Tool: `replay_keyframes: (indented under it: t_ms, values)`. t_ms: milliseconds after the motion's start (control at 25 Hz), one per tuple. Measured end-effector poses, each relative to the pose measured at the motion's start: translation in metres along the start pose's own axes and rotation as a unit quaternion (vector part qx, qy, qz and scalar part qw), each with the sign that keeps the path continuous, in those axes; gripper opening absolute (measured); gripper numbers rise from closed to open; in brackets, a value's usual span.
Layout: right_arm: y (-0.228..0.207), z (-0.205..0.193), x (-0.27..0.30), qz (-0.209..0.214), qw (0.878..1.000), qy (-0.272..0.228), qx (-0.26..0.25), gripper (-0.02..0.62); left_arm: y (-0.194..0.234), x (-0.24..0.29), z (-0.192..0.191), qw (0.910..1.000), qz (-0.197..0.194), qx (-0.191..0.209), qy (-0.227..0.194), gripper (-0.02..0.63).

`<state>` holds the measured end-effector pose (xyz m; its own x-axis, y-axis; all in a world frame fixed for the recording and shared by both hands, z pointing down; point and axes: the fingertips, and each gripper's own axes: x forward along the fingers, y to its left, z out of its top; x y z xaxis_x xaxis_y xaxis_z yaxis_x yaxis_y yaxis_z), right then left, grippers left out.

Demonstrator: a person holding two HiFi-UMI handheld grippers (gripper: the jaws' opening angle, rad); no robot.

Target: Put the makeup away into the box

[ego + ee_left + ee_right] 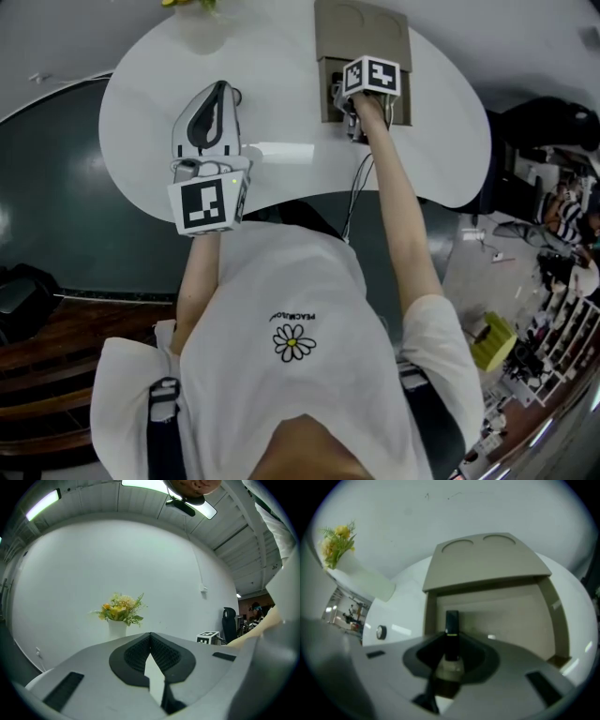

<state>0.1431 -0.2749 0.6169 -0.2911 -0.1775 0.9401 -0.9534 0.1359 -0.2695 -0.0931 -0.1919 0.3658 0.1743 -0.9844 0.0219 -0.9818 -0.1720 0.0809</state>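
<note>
An open beige box (511, 611) stands on the round white table (141, 112), its lid (487, 559) tipped up behind it. My right gripper (451, 645) points steeply down over the box's inside and is shut on a small makeup bottle (451, 623) with a black cap and a pale body. In the head view that gripper (345, 98) sits over the box (323, 89) beneath its marker cube. My left gripper (221, 89) hovers level over the table to the left of the box. Its jaws (150, 637) meet at the tips with nothing between them.
A white vase of yellow flowers (119, 613) stands at the table's far edge, left of the box. A small round thing (381, 632) lies on the table left of the box. A black chair (229, 620) stands off to the right, beyond the table.
</note>
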Motion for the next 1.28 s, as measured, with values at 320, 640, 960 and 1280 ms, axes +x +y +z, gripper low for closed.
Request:
replay_keyframes:
  t_ms: [320, 640, 960, 1280]
  values:
    - [0.004, -0.002, -0.002, -0.002, 1.000, -0.019, -0.015, 0.110, -0.003, 0.008, 0.003, 1.0000, -0.002, 0.004, 0.003, 0.020]
    - [0.011, 0.013, -0.026, 0.029, 0.996, -0.080, 0.014, 0.126, -0.010, 0.014, 0.012, 0.9998, -0.012, 0.014, -0.008, 0.020]
    - [0.052, 0.022, -0.127, 0.061, 0.950, -0.307, -0.011, 0.061, -0.034, 0.020, 0.032, 0.9985, -0.038, 0.030, -0.025, 0.020]
    - [0.099, -0.011, -0.222, 0.033, 0.861, -0.499, -0.098, 0.035, -0.052, 0.022, 0.040, 0.9955, -0.065, 0.058, -0.037, 0.020]
